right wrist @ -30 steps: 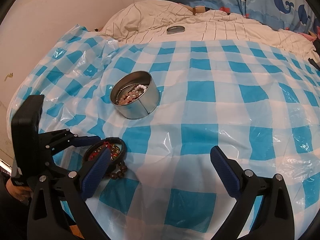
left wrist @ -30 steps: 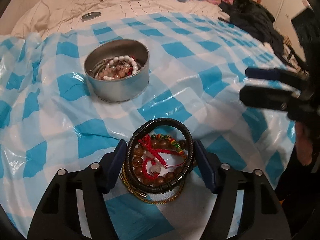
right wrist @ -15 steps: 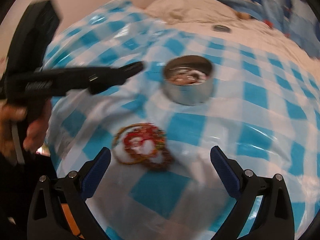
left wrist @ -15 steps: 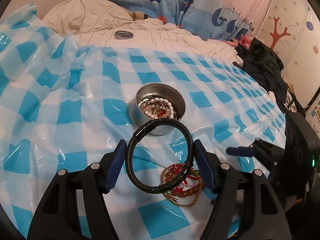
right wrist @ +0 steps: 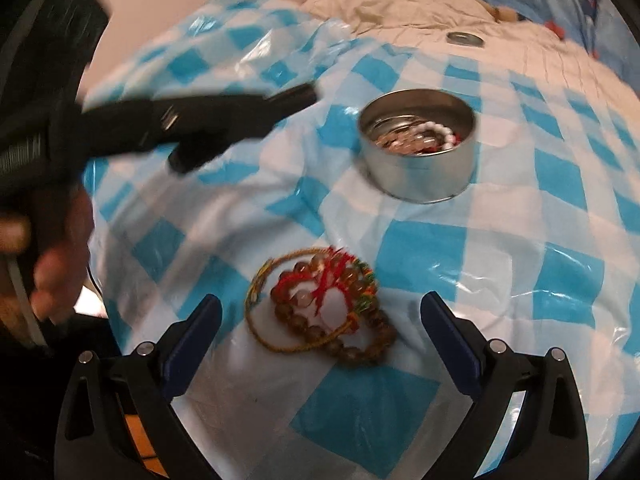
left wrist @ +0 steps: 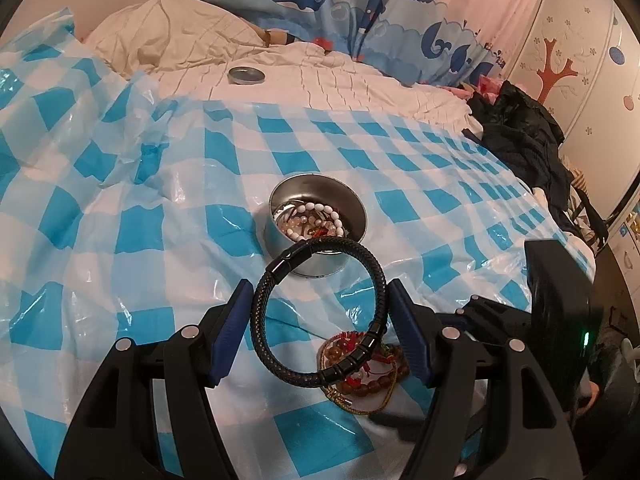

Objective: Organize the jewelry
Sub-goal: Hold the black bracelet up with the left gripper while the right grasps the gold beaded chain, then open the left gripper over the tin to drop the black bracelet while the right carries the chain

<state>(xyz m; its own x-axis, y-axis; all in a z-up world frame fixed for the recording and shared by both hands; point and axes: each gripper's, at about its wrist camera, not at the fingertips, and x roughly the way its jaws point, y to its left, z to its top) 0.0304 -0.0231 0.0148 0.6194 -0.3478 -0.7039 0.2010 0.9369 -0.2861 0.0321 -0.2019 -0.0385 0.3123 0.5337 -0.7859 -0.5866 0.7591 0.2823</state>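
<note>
So on my left wrist feed, the left gripper (left wrist: 318, 316) has its jaws clamped on either side of a black braided leather bracelet (left wrist: 320, 312), a thick round cord loop with a glossy metal clasp at the top and ribbed metal segments down the right side. It's held up off the bed, upright and facing the camera, in front of the tin (left wrist: 316, 226). That tin is a round, shallow, shiny metal can sitting on a crinkly blue-and-white checked plastic sheet (left wrist: 140, 240) spread over the bed. Inside I can make out a strand of white oval beads and some pinkish ones, too tangled to count.

The right gripper (right wrist: 320, 330) has its jaws spread wide with nothing between them, hovering low right over the pile of bracelets (right wrist: 324, 308) lying on the sheet. I count at least three in that pile: a brown glossy bead one, a thin gold-ish cord loop, and a red knotted string one with some multicolor bits.

The right view is motion-blurred, with the left gripper a dark smear at upper left.

One flat round tin lid (left wrist: 246, 76) sits way back on the cream quilt (left wrist: 320, 76).
</note>
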